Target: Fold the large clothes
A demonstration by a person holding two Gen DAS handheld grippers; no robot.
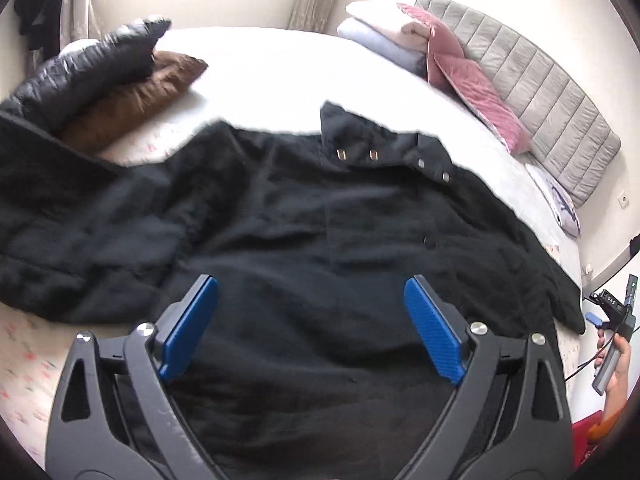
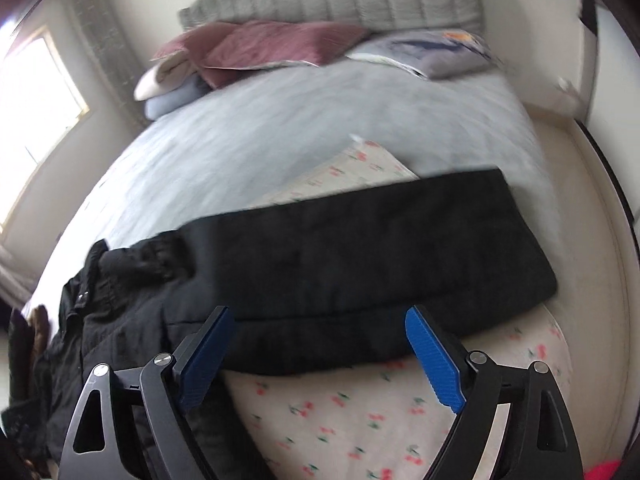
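At the far left of the left wrist view a shiny black puffer jacket (image 1: 84, 68) lies heaped on a brown furry cushion (image 1: 132, 96) near the edge of the bed (image 1: 280, 64), which carries a pale cover with a small red floral print. To the right of these, the large black fabric coat (image 1: 300, 240) is spread flat across the bed, its collar with four small metal snaps (image 1: 372, 155) turned toward the far side and one sleeve stretched out to the left. The left tongs (image 1: 311, 328) hang just above the coat's lower body with their blue-padded fingers (image 1: 188, 332) wide apart and nothing between them. Farther right, a folded stack of white and light-blue bedding (image 1: 376, 36) and a pink velvet pillow (image 1: 472, 84) lean against the grey quilted headboard (image 1: 536, 84). At the far right edge, beyond the coat's hem, the person's right hand (image 1: 618, 364) grips the handle of the other tool. In the right wrist view, the coat (image 2: 320, 264) lies from the crumpled collar area at the left to a flat, straight-edged sleeve or panel reaching right across the floral sheet (image 2: 360, 420). The right tongs (image 2: 320, 356) hover over the coat's near edge, their blue pads (image 2: 434, 364) likewise spread wide and holding nothing. This view is blurred, so finer detail is lost.
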